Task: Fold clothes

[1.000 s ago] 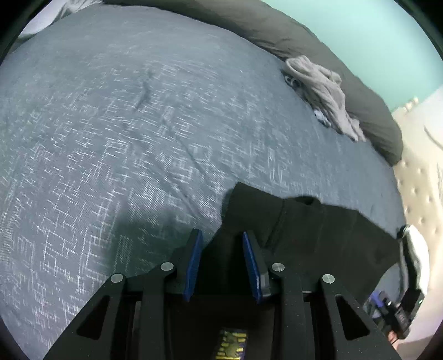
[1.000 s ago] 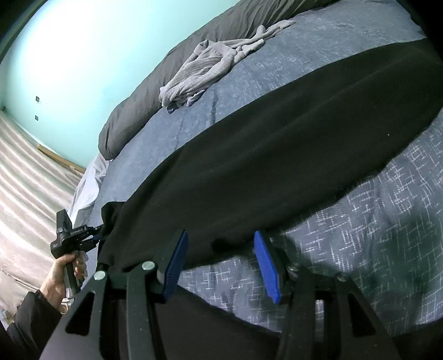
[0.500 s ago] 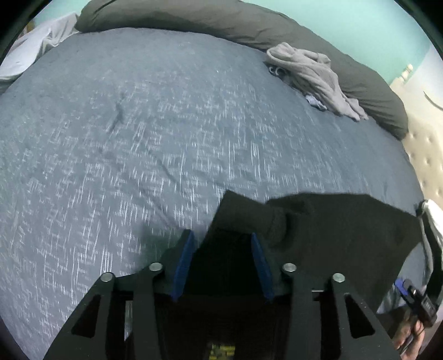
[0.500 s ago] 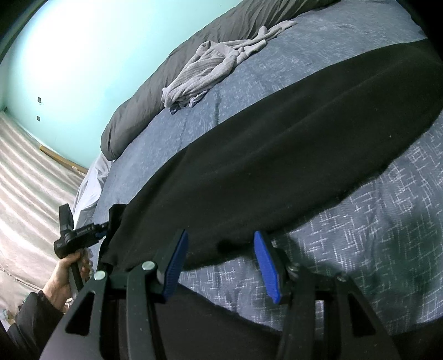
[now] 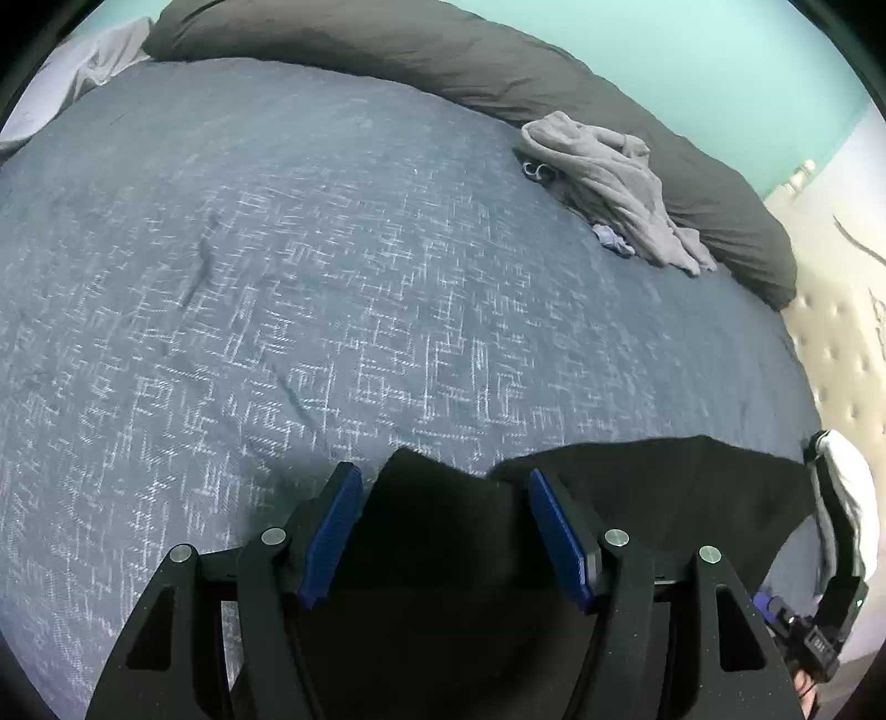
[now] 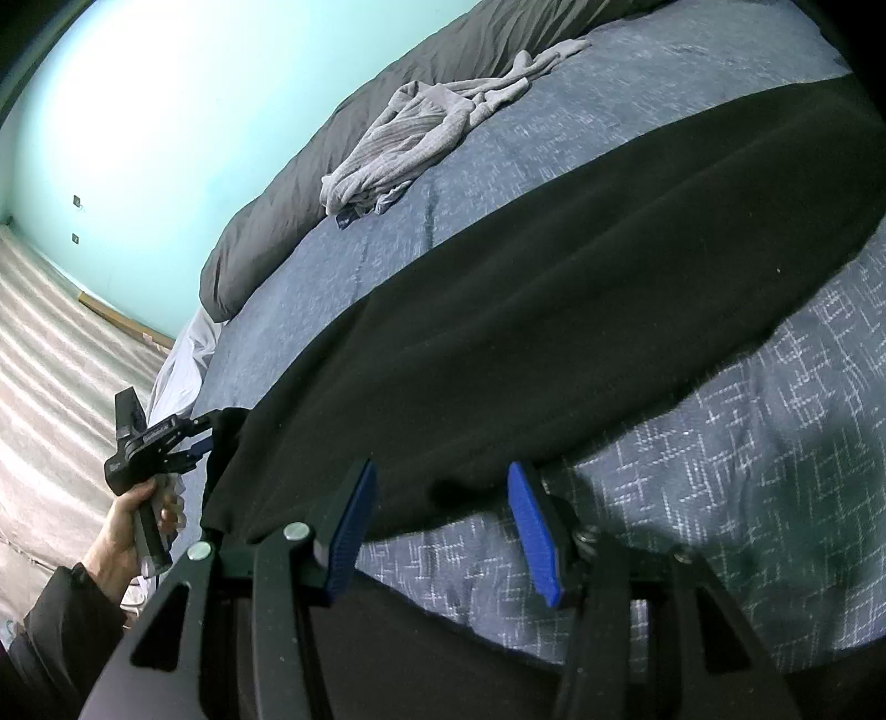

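Observation:
A black garment [image 6: 554, 310] lies stretched in a long band across the blue-grey bed cover [image 6: 747, 471]. My right gripper [image 6: 443, 531] is open at its near edge, and the hem sits just at the blue fingertips. In the left wrist view, one end of the black garment [image 5: 664, 498] lies bunched between the widely spread fingers of my open left gripper [image 5: 446, 526]. The right wrist view shows the left gripper [image 6: 194, 437] held by a hand at the far corner of the cloth.
A crumpled light grey garment [image 5: 609, 183] lies near a rolled dark grey duvet [image 5: 443, 50] at the far side of the bed. A tufted beige headboard [image 5: 841, 343] stands at the right. Striped floor [image 6: 44, 343] shows beyond the bed edge.
My left gripper's fingers have spread from shut on the black cloth to wide open, and its view has tilted up over the bed. My right gripper has stayed open in place.

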